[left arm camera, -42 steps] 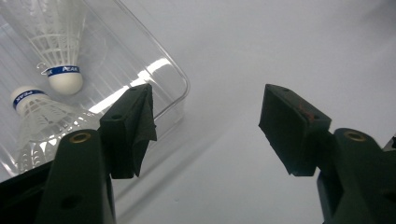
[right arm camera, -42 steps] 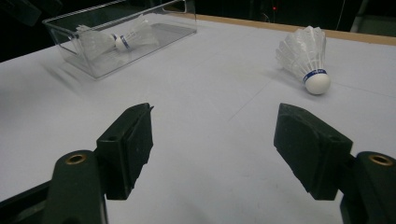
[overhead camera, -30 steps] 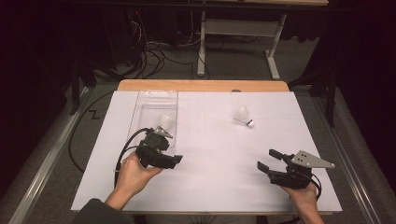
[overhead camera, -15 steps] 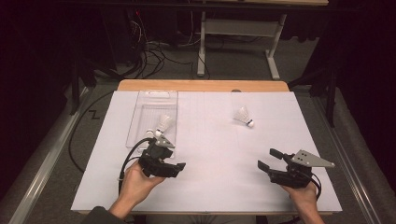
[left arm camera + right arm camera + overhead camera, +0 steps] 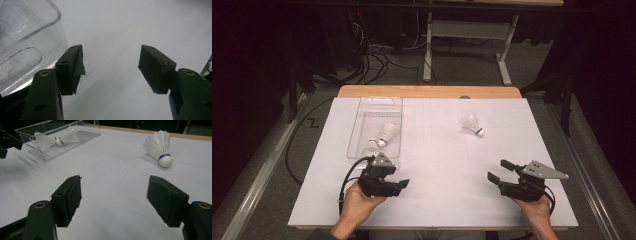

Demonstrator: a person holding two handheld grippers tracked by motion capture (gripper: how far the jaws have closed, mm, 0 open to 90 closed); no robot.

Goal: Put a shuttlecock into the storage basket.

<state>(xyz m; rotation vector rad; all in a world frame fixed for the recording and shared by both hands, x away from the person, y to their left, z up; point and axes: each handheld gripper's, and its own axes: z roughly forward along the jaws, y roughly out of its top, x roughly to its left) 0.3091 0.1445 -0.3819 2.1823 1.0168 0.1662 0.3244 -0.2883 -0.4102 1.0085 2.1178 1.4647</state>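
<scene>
Covering the table (image 5: 432, 200) is a white sheet on which a clear tray (image 5: 357, 131) holds two shuttlecocks (image 5: 387, 132) just beyond the left gripper (image 5: 398, 184), jaws wide and empty, while a third shuttlecock (image 5: 473, 125) lies well ahead of the equally open, empty right gripper (image 5: 498, 171).

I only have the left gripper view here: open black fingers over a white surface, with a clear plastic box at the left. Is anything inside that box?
Observer: Yes. The high view shows two white feathered shuttlecocks lying in the clear plastic box.
Operator: Are any others out on the table?
Observer: One more white shuttlecock lies on its side on the white sheet, well to the right of the box.
Operator: And the right gripper?
Observer: The right gripper is open and empty, near the table's front edge.
</scene>
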